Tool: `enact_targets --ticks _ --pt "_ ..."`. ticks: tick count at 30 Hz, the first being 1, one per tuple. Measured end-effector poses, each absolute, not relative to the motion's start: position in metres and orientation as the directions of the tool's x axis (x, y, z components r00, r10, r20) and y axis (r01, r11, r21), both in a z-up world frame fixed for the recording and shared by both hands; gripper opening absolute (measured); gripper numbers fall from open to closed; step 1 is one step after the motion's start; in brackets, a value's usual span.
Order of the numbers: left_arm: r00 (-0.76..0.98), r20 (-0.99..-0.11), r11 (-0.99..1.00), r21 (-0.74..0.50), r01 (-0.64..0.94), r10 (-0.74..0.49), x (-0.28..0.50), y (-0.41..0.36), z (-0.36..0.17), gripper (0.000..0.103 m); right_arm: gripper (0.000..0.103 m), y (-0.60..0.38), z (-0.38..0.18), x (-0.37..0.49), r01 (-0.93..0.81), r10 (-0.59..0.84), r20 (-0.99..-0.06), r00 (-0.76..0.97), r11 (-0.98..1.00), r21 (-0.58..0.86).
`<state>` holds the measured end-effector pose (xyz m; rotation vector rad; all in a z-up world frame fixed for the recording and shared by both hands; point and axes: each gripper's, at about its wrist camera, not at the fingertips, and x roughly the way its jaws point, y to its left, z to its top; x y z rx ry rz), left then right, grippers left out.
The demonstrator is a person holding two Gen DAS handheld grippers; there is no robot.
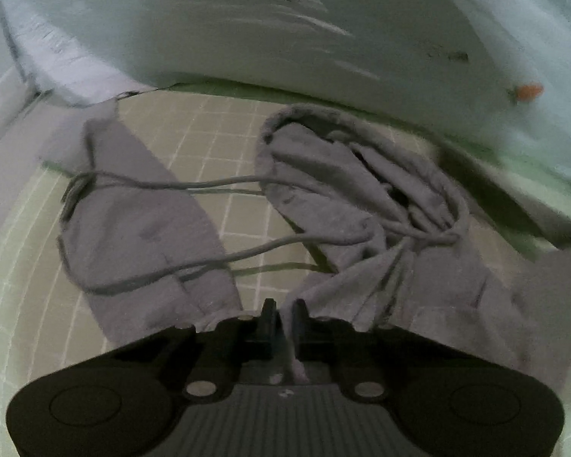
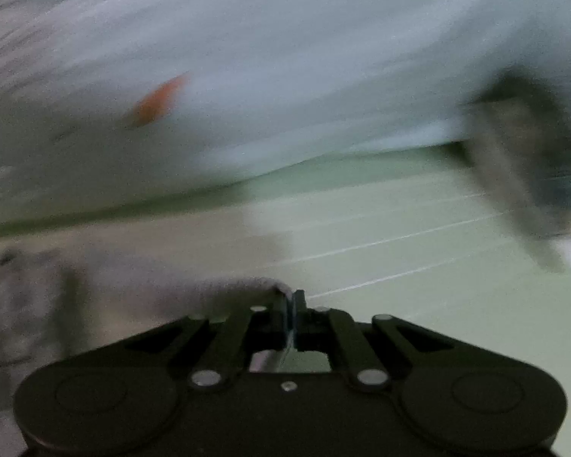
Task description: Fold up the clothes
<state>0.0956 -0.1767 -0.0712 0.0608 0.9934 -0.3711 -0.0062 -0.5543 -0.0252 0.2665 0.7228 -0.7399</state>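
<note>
Garment: grey drawstring garment of soft jersey cloth [image 1: 346,198], probably sweatpants — it lies rumpled on the pale green gridded cutting mat [image 1: 217,144], one flat panel off to the left, the waistband bunched in a ring to the right, with folds trailing toward the camera.

Cord: thin grey drawstring cord [image 1: 194,184], pulled loose and looping across the gap between the two parts of the cloth.

Left tool: left gripper [image 1: 284,314], its fingers pressed close with a strip of the grey cloth pinched between them at a near fold.

Right tool: right gripper [image 2: 292,301], fingers drawn together, with what looks like a thin edge of the grey cloth between them; cloth drapes away to its left.

Handling: light, limp and not fragile, by my judgement. It will sag and slide rather than hold a crease, so hems and waistband, where the cloth is doubled, should give the firmest hold. The loose cord could snag or drag.

Stage: both tools hold cloth, yet the garment is neither flat nor neatly folded; the pictures do not settle how far along the fold is.

Left wrist view only: whole spread of the garment, the cord, and the pale wall behind with a small orange mark [image 1: 529,91].

Right wrist view only: bare mat to the right of the garment, a blurred dark shape at the far right I cannot identify — everything smeared by motion.
</note>
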Motion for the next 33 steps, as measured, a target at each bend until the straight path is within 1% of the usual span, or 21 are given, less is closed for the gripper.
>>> enact_targets --ticks 4,6,7,9,10,11,15,17,19,21,22,24,25,26,27,28,29,30,31,32,33 --pt "0.512 -0.803 0.94 -0.169 0.296 -0.305 0.078 -0.155 -0.06 0.007 0.003 -0.583 -0.012 -0.083 0.826 -0.636 -0.673 0.378 0.56 -0.066" --pt "0.509 -0.798 0.939 -0.198 0.282 -0.321 0.066 -0.148 -0.057 0.007 0.003 -0.582 -0.019 -0.106 0.84 -0.642 -0.692 0.33 0.534 -0.095" --pt "0.509 -0.797 0.939 -0.206 0.276 -0.325 0.06 -0.145 -0.055 0.007 0.004 -0.571 -0.02 -0.103 0.825 -0.617 -0.701 0.358 0.561 -0.072" --pt "0.512 -0.794 0.937 -0.209 0.278 -0.329 0.047 -0.143 -0.052 0.007 0.015 -0.55 -0.022 -0.099 0.79 -0.564 -0.715 0.413 0.613 -0.027" --pt "0.513 -0.791 0.936 -0.211 0.283 -0.334 0.042 -0.142 -0.05 0.007 0.033 -0.539 -0.023 -0.097 0.771 -0.536 -0.721 0.439 0.637 -0.003" --pt "0.512 -0.79 0.934 -0.214 0.285 -0.337 0.037 -0.142 -0.049 0.007 0.047 -0.529 -0.024 -0.094 0.751 -0.507 -0.726 0.465 0.66 0.02" --pt "0.504 -0.793 0.931 -0.214 0.295 -0.342 0.027 -0.137 -0.046 0.005 0.057 -0.486 -0.027 -0.085 0.661 -0.383 -0.736 0.558 0.741 0.116" --pt "0.503 -0.794 0.93 -0.21 0.3 -0.342 0.024 -0.133 -0.045 0.003 0.065 -0.464 -0.028 -0.081 0.611 -0.316 -0.736 0.599 0.774 0.165" --pt "0.502 -0.795 0.93 -0.206 0.305 -0.341 0.021 -0.129 -0.044 0.003 0.066 -0.445 -0.031 -0.074 0.563 -0.256 -0.734 0.629 0.801 0.204" --pt "0.503 -0.797 0.93 -0.191 0.314 -0.334 0.022 -0.127 -0.043 0.003 0.069 -0.433 -0.037 -0.06 0.543 -0.236 -0.745 0.624 0.817 0.196" --pt "0.505 -0.798 0.932 -0.185 0.312 -0.328 0.023 -0.126 -0.043 0.005 0.07 -0.428 -0.04 -0.053 0.532 -0.226 -0.751 0.621 0.824 0.192" --pt "0.509 -0.801 0.937 -0.176 0.301 -0.314 0.027 -0.124 -0.044 0.019 0.07 -0.417 -0.046 -0.039 0.511 -0.206 -0.762 0.614 0.839 0.185" --pt "0.511 -0.801 0.939 -0.179 0.294 -0.312 0.029 -0.123 -0.045 0.037 0.07 -0.411 -0.049 -0.032 0.5 -0.196 -0.767 0.611 0.847 0.182" --pt "0.513 -0.799 0.94 -0.185 0.286 -0.314 0.032 -0.122 -0.045 0.05 0.068 -0.405 -0.052 -0.025 0.489 -0.186 -0.773 0.607 0.854 0.178" --pt "0.514 -0.795 0.938 -0.198 0.283 -0.323 0.035 -0.122 -0.046 0.055 0.066 -0.4 -0.055 -0.018 0.478 -0.176 -0.778 0.603 0.861 0.175" --pt "0.509 -0.793 0.935 -0.212 0.286 -0.335 0.039 -0.123 -0.047 0.061 0.06 -0.394 -0.058 -0.011 0.466 -0.167 -0.783 0.599 0.868 0.172" --pt "0.502 -0.792 0.93 -0.224 0.291 -0.348 0.042 -0.125 -0.047 0.064 0.051 -0.389 -0.061 -0.004 0.455 -0.157 -0.788 0.595 0.874 0.169" --pt "0.494 -0.791 0.924 -0.234 0.302 -0.361 0.045 -0.128 -0.049 0.065 0.046 -0.383 -0.064 0.003 0.443 -0.147 -0.794 0.59 0.881 0.166" --pt "0.484 -0.793 0.919 -0.236 0.317 -0.371 0.048 -0.133 -0.051 0.071 0.036 -0.377 -0.067 0.01 0.432 -0.138 -0.799 0.586 0.887 0.163" --pt "0.475 -0.795 0.914 -0.235 0.331 -0.377 0.051 -0.138 -0.054 0.074 0.022 -0.374 -0.069 0.013 0.425 -0.135 -0.801 0.583 0.891 0.16" --pt "0.466 -0.801 0.911 -0.227 0.345 -0.376 0.053 -0.144 -0.058 0.074 0.013 -0.374 -0.069 0.01 0.43 -0.146 -0.797 0.586 0.89 0.153"
